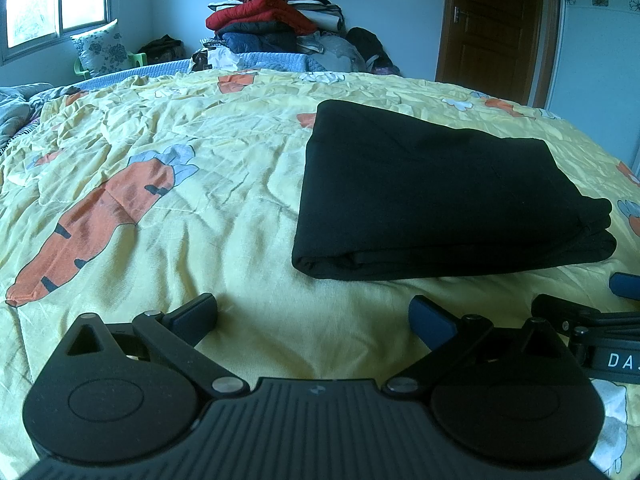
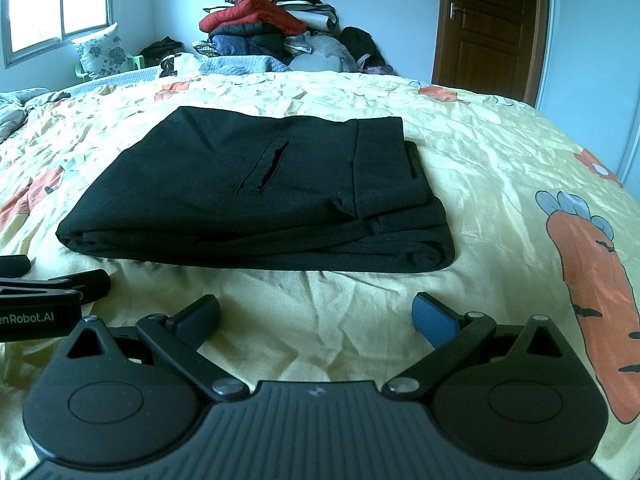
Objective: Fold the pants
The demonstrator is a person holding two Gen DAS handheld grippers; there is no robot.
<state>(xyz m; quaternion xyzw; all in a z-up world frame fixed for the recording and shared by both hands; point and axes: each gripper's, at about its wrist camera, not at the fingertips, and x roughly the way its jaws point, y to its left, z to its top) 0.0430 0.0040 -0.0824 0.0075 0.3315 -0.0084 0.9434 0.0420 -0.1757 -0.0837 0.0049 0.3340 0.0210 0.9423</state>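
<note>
Black pants (image 1: 436, 196) lie folded into a flat rectangular bundle on the yellow carrot-print bedspread (image 1: 200, 184). In the right wrist view the pants (image 2: 256, 192) sit straight ahead, a slit pocket on top and stacked layers at the near edge. My left gripper (image 1: 314, 314) is open over bare bedspread, short of the bundle's near left corner, holding nothing. My right gripper (image 2: 316, 314) is open too, just in front of the bundle's near edge, empty. Each gripper shows at the edge of the other's view.
A tall pile of clothes and quilts (image 1: 276, 20) stands against the far wall beyond the bed. A floral pillow (image 1: 102, 46) rests on a green chair under the window at left. A brown door (image 1: 492, 24) is at the back right. Rumpled bedding (image 1: 16, 108) lies far left.
</note>
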